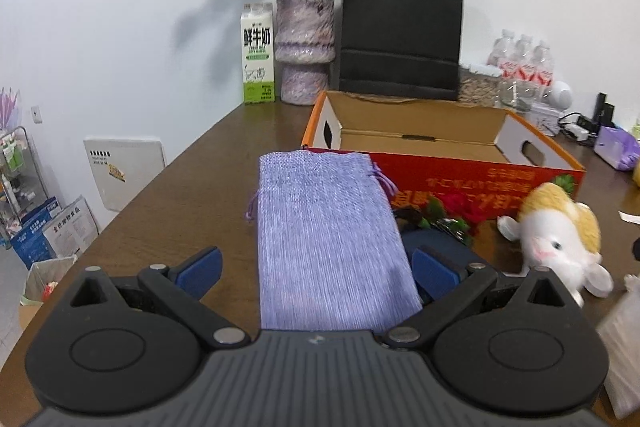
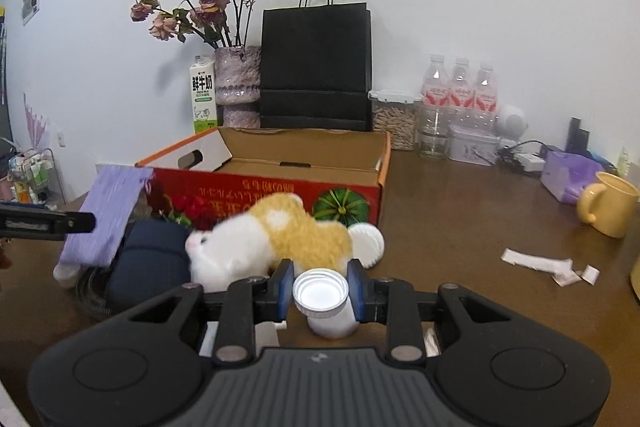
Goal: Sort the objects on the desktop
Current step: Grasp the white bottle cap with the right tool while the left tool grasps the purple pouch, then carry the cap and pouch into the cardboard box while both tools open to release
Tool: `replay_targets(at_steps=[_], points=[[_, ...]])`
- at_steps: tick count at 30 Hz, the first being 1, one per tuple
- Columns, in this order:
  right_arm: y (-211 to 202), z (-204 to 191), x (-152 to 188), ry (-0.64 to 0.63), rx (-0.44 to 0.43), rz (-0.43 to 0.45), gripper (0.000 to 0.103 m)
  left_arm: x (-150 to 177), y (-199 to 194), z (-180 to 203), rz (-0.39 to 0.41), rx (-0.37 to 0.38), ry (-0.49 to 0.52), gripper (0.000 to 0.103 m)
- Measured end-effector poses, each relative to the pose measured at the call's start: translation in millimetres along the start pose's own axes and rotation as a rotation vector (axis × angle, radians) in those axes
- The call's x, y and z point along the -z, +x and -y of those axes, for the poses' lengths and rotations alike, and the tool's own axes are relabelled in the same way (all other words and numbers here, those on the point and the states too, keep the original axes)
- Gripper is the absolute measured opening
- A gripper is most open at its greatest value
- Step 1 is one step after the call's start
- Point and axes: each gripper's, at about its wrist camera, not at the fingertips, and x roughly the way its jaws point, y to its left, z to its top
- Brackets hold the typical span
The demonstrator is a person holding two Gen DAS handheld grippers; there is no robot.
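Two handheld tongs work over a wide brown surface (image 2: 460, 211) crowded with loose things. An open cardboard box (image 2: 256, 195), red on its near wall with orange rims, sits toward the back with nothing visible on the part of its floor that shows; it reads as the likely sorting bin.

A lavender woven pouch (image 1: 328, 227) lies lengthwise between the pads of the left tongs (image 1: 316, 267), with its drawstring end pointing at the box. From the right wrist view it hangs tilted above the surface, so it looks carried. A gap shows beside one pad, however, so I cannot tell whether the jaws truly pinch it.

A white and yellow plush toy (image 2: 280, 235) lies on its side just in front of the box, beside a dark blue bundle (image 2: 148, 263).

Nearest the right camera, the right tongs (image 2: 320, 285) are closed narrowly on a small white bottle (image 2: 324, 303), their blue pads pressing either side of its open, threaded mouth.

Judging the step as carrying both items to the box:
- Lift each high enough to pass the plush toy and the near wall.
- Keep the bottle's mouth level, since a grip on a round rim may slip.
- Lower both well inside before loosening either jaw.
- Let the limp pouch trail clear of the rim so it does not snag.
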Motion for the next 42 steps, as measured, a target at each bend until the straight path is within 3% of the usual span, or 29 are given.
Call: replay_targets(at_steps=[7, 9, 14, 16, 18, 23, 34, 39, 42], points=[[26, 1, -19, 0.015, -0.021, -0.008, 0.027, -5, 36, -7, -0.072, 0.027, -0.025, 0.101], [30, 0, -21, 0.018, -0.029, -0.011, 0.027, -5, 39, -10, -0.088, 0.054, -0.041, 0.086], [34, -5, -26, 0.02, -0.048, -0.01, 0.027, -5, 33, -12, -0.092, 0.062, -0.053, 0.038], [34, -7, -27, 0.02, -0.053, -0.011, 0.027, -6, 27, -10, -0.081, 0.051, -0.037, 0.029], [34, -7, -28, 0.021, -0.056, -0.012, 0.027, -7, 19, -8, -0.065, 0.037, -0.025, 0.026], [31, -10, -30, 0.02, -0.061, -0.006, 0.027, -14, 1, -11, -0.014, 0.071, -0.02, 0.007], [30, -15, -58, -0.005, -0.077, 0.052, 0.027, -65, -20, -7, 0.121, 0.179, -0.004, 0.004], [47, -14, -94, -0.042, -0.071, 0.1, 0.027, -111, -3, 10, 0.165, 0.226, 0.023, 0.004], [70, -11, -121, -0.055, -0.066, 0.104, 0.027, -138, 24, 23, 0.138, 0.252, 0.037, 0.004]])
